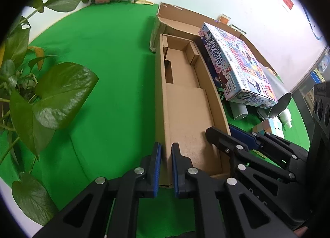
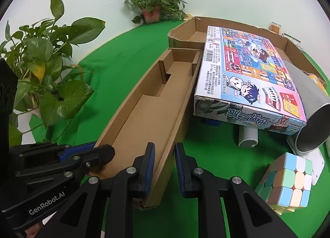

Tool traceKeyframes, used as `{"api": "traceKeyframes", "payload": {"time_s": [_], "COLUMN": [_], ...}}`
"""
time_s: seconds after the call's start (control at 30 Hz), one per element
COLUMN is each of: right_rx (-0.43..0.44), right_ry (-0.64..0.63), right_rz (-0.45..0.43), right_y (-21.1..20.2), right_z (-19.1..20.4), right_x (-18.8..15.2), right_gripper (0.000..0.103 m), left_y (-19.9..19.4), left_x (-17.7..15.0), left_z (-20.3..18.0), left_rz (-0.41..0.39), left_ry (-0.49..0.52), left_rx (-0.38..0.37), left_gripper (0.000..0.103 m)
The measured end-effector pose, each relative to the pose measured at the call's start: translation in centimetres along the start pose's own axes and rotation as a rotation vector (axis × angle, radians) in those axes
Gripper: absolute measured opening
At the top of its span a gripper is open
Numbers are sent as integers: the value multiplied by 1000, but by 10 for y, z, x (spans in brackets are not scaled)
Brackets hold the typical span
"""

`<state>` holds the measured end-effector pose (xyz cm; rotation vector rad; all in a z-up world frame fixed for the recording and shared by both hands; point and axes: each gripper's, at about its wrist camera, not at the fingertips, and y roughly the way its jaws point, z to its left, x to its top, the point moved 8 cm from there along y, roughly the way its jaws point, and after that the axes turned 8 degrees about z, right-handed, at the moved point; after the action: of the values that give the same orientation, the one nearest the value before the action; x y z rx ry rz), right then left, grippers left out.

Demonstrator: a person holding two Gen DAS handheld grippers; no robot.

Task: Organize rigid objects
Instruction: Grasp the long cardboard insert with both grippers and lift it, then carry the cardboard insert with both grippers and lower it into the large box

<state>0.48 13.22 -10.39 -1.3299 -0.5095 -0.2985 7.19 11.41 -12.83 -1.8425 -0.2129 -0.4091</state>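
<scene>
Long open carton (image 1: 185,102) at frame centre on green surface (image 1: 99,77). Left hand-held gripper (image 1: 166,168) clamped narrow on its left wall, right hand-held gripper (image 2: 165,168) on its right wall. Game box (image 2: 243,77), cube (image 2: 286,182) and metal cup (image 2: 313,130) at right.

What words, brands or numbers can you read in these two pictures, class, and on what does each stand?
"GenRobot.AI": white print on the left gripper body.
Colourful game box: large Chinese characters, a barcode and fine print, all too distorted or small to read.
Red sign on the wall: blurred, unreadable.
Faint raised letters on the right gripper body: unreadable.
</scene>
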Motion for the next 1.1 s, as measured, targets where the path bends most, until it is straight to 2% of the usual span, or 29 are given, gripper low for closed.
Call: {"api": "traceKeyframes", "payload": {"time_s": [0.1,0.17,0.3,0.43,0.57,0.77,0.9,1.0,1.1], "right_rx": [7,36,100,158,180,121,57,31,53], "right_ry": [10,17,-6,-54,-63,-61,-47,-36,9], "right_rz": [2,12,-18,-95,-187,-346,-403,-380,-327], "right_y": [0,-3,-17,-41,-72,-136,-165,-165,-151], "right_z": [-2,-5,7,28,30,-1,-30,-54,-81], "right_x": [0,-3,2,18,52,135,208,262,313], "right_gripper": [17,16,15,14,14,14,14,14,14], "left_y": [0,-4,-32,-72,-106,-143,-160,-159,-144], "left_x": [0,-4,-14,-11,13,96,170,221,270], "left_z": [3,3,3,6,-11,-53,-73,-75,-64], "left_rz": [15,7,-64,-153,-251,-397,-457,-450,-388], "left_ry": [-21,-21,0,-40,-10,69,113,146,143], "left_rx": [-11,44,172,227,266,207,147,145,117], "left_gripper": [10,8,8,8,8,8,8,8,8]}}
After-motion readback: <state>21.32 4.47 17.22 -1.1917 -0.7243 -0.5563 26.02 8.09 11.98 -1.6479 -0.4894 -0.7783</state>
